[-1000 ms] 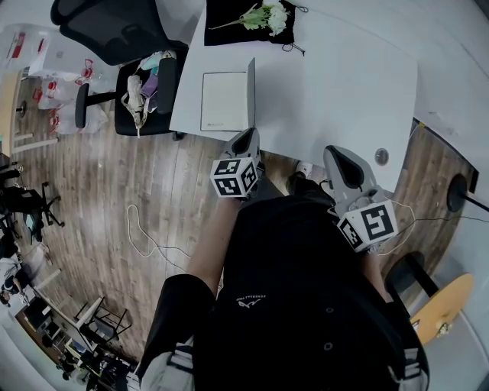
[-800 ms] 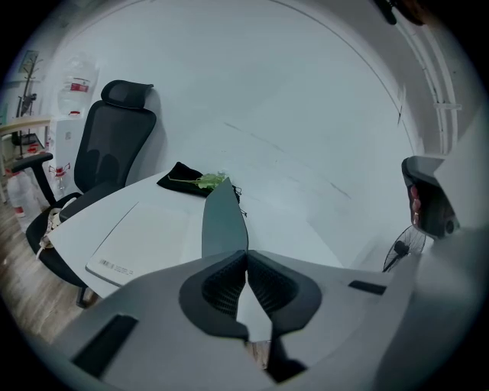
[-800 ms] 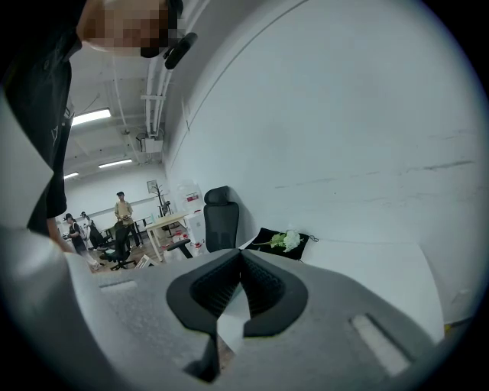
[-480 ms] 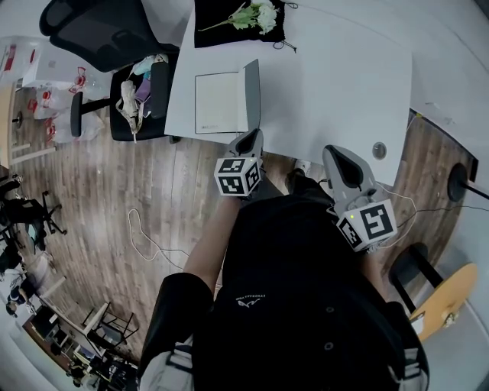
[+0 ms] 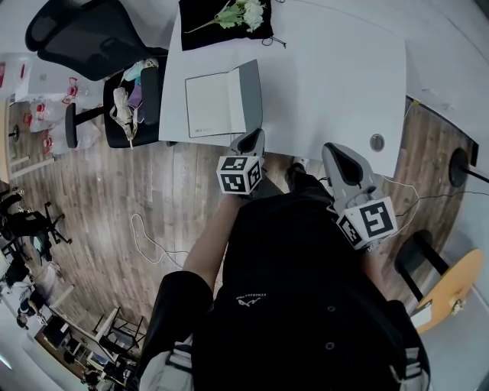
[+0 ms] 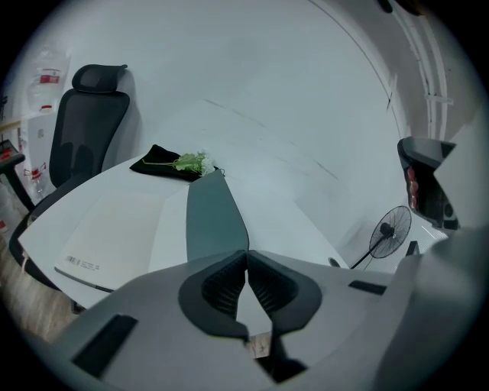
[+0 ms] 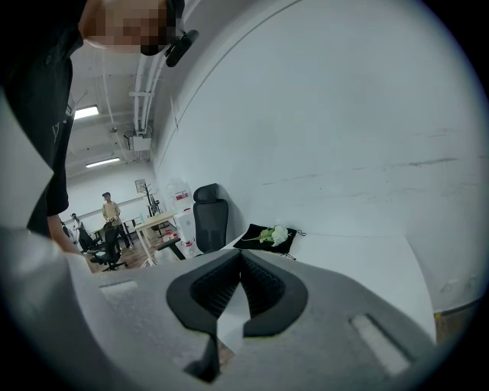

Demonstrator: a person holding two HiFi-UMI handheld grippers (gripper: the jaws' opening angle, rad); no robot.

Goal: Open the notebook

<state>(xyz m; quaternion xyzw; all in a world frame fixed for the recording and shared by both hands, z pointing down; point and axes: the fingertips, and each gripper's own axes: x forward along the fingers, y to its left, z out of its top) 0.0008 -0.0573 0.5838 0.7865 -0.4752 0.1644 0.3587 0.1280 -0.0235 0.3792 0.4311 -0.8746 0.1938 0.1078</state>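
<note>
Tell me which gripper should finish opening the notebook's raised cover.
Left. The left gripper points straight at the raised grey cover, which stands close ahead of its shut, empty jaws. The right gripper, also shut, sits further right, well to the side of the notebook.

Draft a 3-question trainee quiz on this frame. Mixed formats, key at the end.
1. True or false: the notebook lies closed on the table.
2. What lies on the black cloth at the table's far end? A) white flowers B) a mug C) scissors
3. Fill in: the left gripper has its jaws ___, with nothing between them.
Key: 1 false, its grey cover stands up off the white page. 2 A. 3 shut.
</note>
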